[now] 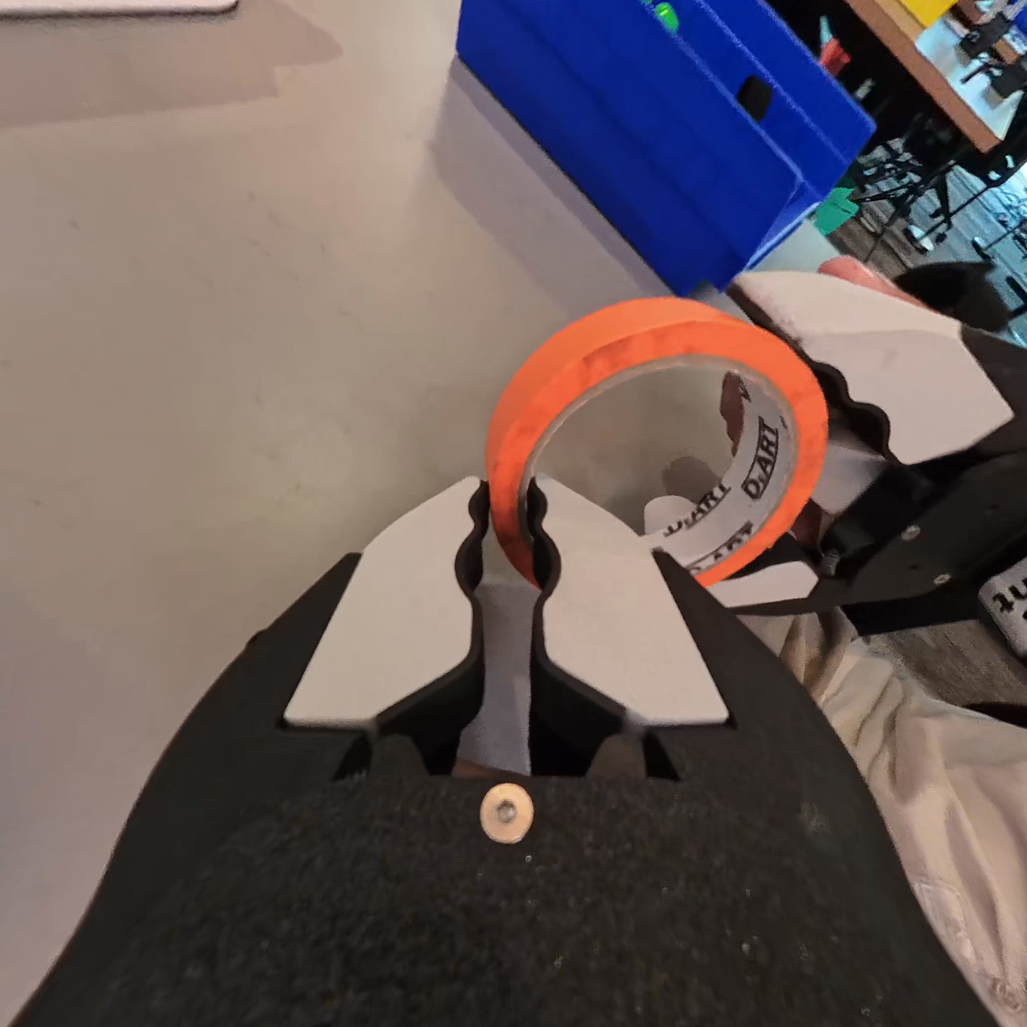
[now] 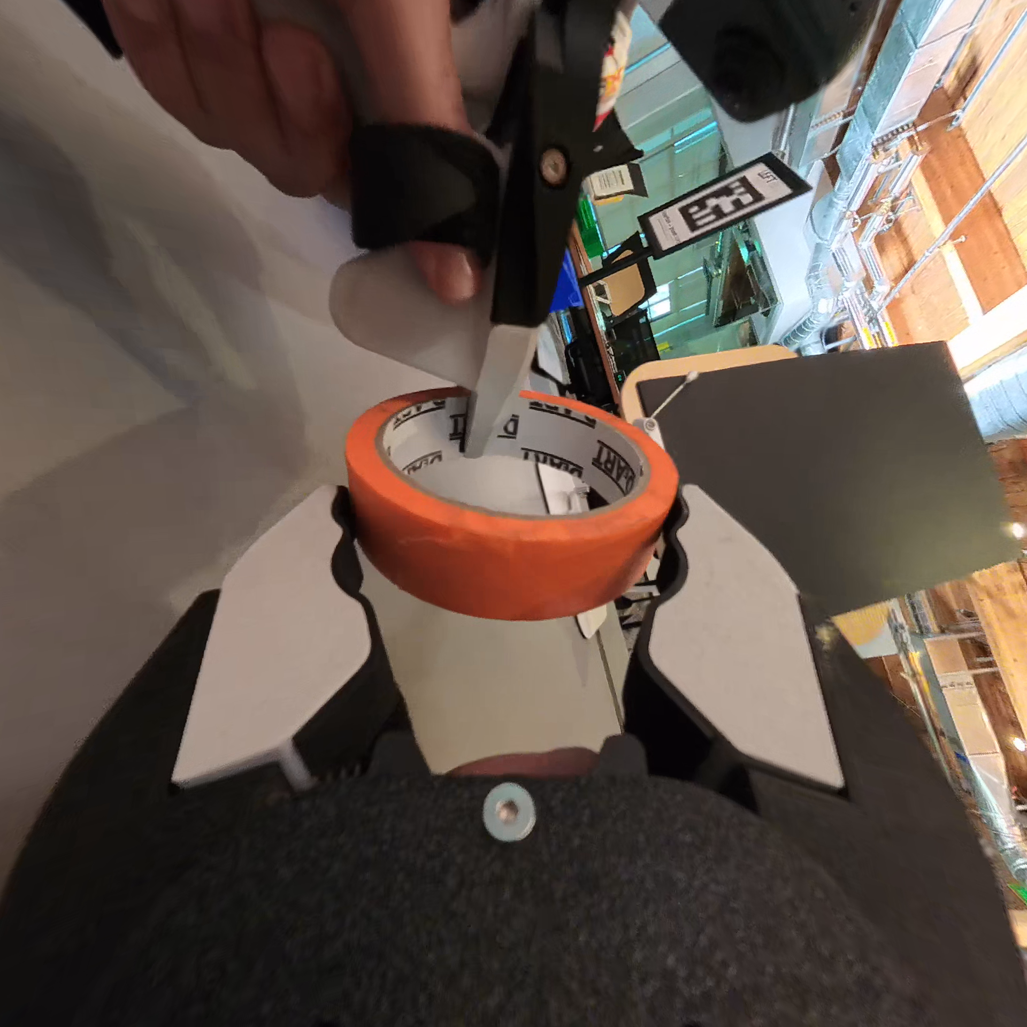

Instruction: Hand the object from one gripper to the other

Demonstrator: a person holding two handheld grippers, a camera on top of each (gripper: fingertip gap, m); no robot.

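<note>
An orange tape roll with a white printed core is held in the air between both grippers. My left gripper is shut on the roll's wall, with one finger inside the ring and one outside. In the right wrist view, the left gripper's inner finger reaches down into the roll. My right gripper spans the roll's outer width, and both pads touch its sides. In the left wrist view the right gripper's fingers sit around the far side of the roll.
A white table lies below, with a blue box at its far edge. A person's hand holds the left gripper. A black board stands to the right. Beige cloth shows at lower right. There is about 4 centimetres between the tips of the two grippers.
</note>
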